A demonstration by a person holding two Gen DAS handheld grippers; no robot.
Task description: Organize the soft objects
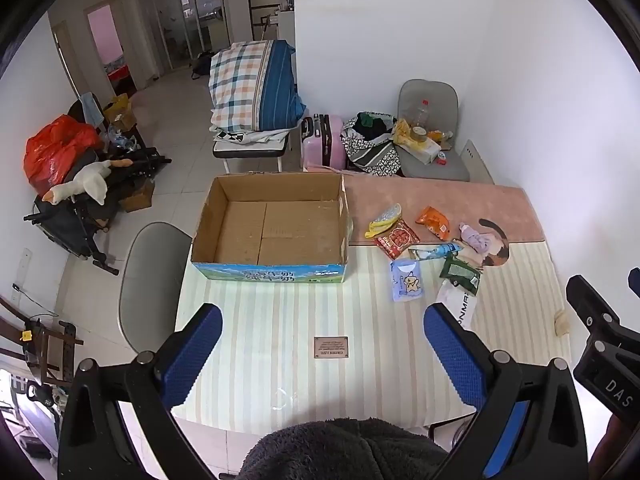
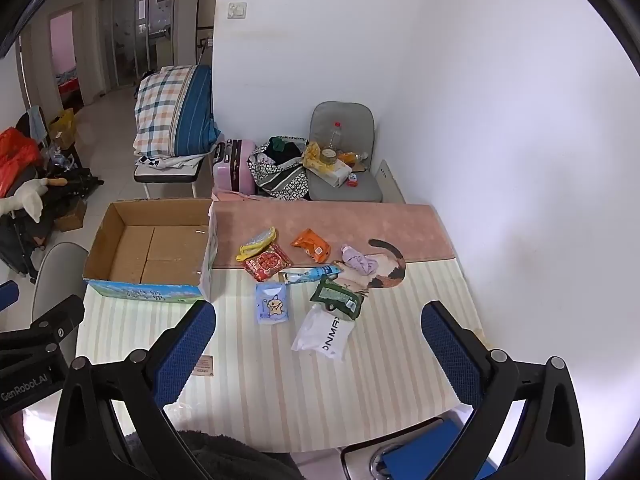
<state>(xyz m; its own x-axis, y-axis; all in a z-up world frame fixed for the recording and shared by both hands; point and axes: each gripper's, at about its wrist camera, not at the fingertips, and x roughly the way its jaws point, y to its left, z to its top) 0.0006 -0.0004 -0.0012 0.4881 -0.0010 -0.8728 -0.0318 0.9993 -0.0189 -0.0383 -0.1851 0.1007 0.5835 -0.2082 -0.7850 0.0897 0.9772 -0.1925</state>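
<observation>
An empty open cardboard box point(image 1: 276, 224) point(image 2: 156, 248) stands on the table's left side. To its right lie several soft packets: a yellow pouch point(image 2: 256, 243), a red packet point(image 2: 267, 262), an orange packet point(image 2: 312, 245), a lilac cloth point(image 2: 358, 261), a blue tube point(image 2: 310, 274), a light blue tissue pack point(image 2: 272, 303), a green packet point(image 2: 338, 298) and a white bag point(image 2: 324, 332). They also show in the left wrist view, around the tissue pack point(image 1: 407, 280). My left gripper point(image 1: 323, 340) and right gripper point(image 2: 318, 336) are both open and empty, held above the table's near edge.
The table has a striped cloth point(image 2: 280, 392) and a pink cat mat point(image 2: 328, 220). Behind it stand a grey chair with clutter point(image 2: 344, 168), a pink suitcase point(image 2: 234, 164) and folded bedding point(image 2: 176, 112). A grey chair point(image 1: 152, 280) stands left of the table.
</observation>
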